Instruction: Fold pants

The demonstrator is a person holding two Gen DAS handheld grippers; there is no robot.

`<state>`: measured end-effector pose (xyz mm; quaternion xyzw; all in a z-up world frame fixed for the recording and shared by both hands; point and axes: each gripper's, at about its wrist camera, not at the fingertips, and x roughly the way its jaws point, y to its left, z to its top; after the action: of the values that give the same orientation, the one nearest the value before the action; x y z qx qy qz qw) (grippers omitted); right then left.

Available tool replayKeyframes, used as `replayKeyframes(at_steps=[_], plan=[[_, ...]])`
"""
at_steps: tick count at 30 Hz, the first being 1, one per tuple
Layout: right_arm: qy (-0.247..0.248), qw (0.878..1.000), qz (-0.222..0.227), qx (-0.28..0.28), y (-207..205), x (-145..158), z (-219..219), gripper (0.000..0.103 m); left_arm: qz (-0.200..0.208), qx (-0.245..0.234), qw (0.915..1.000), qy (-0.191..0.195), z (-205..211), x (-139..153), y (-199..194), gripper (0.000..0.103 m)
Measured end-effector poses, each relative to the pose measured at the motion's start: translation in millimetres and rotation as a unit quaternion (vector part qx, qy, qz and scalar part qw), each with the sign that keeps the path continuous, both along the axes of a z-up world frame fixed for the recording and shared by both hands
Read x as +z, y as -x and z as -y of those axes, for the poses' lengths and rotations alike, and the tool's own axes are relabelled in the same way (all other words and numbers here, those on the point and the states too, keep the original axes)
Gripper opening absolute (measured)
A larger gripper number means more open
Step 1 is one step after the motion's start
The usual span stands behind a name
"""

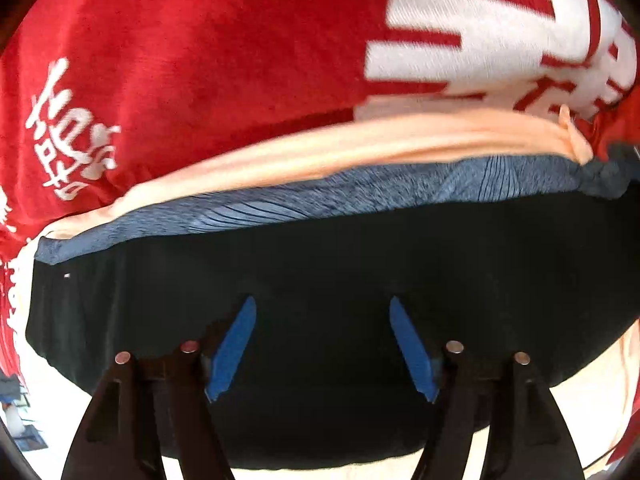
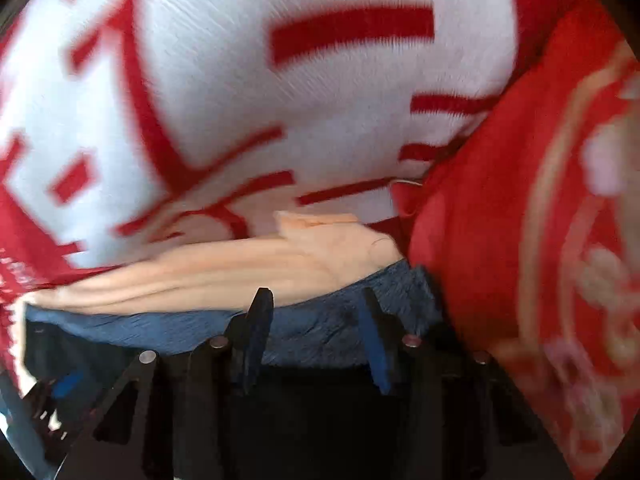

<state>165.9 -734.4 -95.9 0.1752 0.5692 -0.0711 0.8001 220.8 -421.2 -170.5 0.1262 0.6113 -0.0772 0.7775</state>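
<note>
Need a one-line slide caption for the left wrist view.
Left gripper, jaws open, over black pants stacked beside blue and peach garments on a red-and-white blanket.

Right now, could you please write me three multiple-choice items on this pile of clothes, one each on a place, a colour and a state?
1. Where does the blue patterned garment lie against the black pants?
A. along their far edge
B. under the tool's fingers
C. folded on top of them

2. What colour is the folded cloth between the blue garment and the red and white blanket?
A. green
B. peach
C. grey

3. How does the left tool stand?
A. shut on the pants
B. open above the pants
C. shut on the blanket

Answers: 1 A, the blue band runs along the pants' far edge; 2 B, it is pale peach; 3 B, black fabric shows in the wide gap between its fingers.
</note>
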Motion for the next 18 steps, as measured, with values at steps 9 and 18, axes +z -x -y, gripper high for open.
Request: replayKeyframes(at_steps=[9,18], plan=[[-0.084,0.992,-0.042,-0.082,114.3,6.4,-18.1,0.047,0.002,-0.031,0.9992,0.026,18.2,15.1,-3.4,0.071],[-0.092,0.980,-0.048,-0.171,119.3,-20.1,-1.0,0.047,-0.014,-0.069,0.9966,0.043,76.2,-0.9,0.0,0.071]])
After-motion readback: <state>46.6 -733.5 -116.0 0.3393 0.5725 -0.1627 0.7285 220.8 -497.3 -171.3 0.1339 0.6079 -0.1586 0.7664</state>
